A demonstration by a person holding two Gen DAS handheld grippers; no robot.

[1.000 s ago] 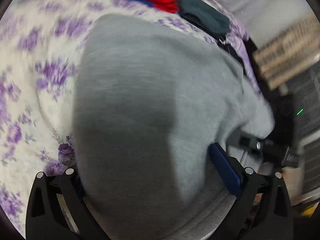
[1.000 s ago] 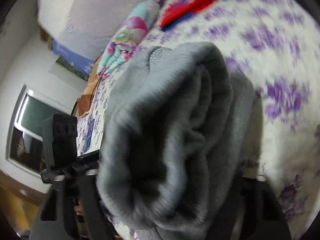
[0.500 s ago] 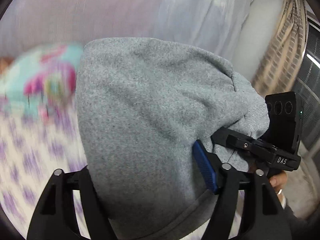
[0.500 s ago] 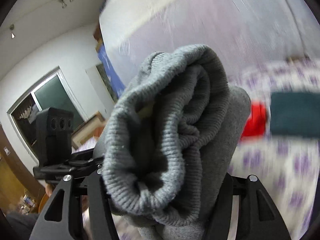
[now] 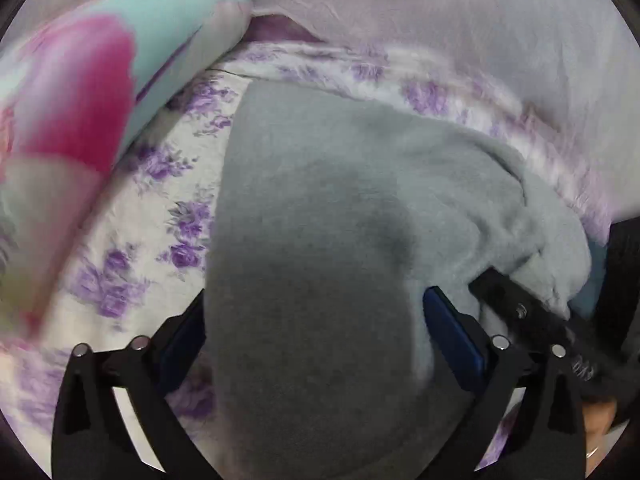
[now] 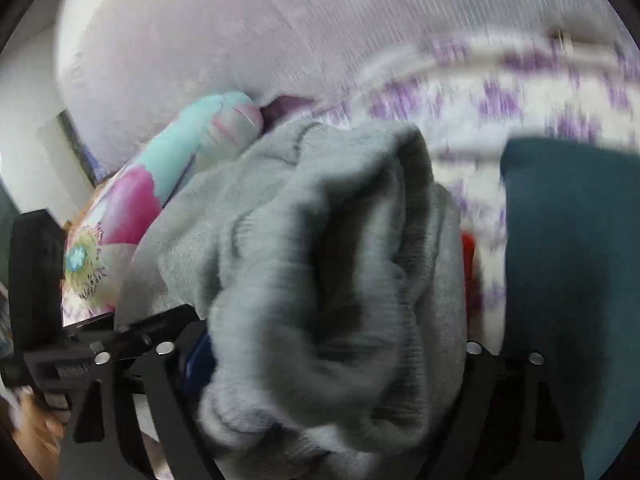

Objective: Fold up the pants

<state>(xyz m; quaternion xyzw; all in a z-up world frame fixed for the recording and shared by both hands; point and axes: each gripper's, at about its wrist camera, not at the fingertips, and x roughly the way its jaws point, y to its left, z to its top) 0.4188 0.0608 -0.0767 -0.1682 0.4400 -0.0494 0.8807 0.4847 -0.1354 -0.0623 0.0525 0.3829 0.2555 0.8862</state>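
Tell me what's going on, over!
Both grippers opening, left, right. Grey pants between both, on the bed. Teal pile close right.

The left wrist camera sits just behind its own fingers and looks steeply down over the grey pants (image 5: 320,220), very near, toward the pale headboard (image 5: 460,20) at the far edge of the floral bedsheet (image 5: 132,220). The right wrist camera looks the same way from the other side, pressed close against the bunched grey cloth. Both views share the pants, the headboard, the purple-flowered sheet and the teal-and-pink pillow (image 5: 120,60), which lies left of the pants in each.
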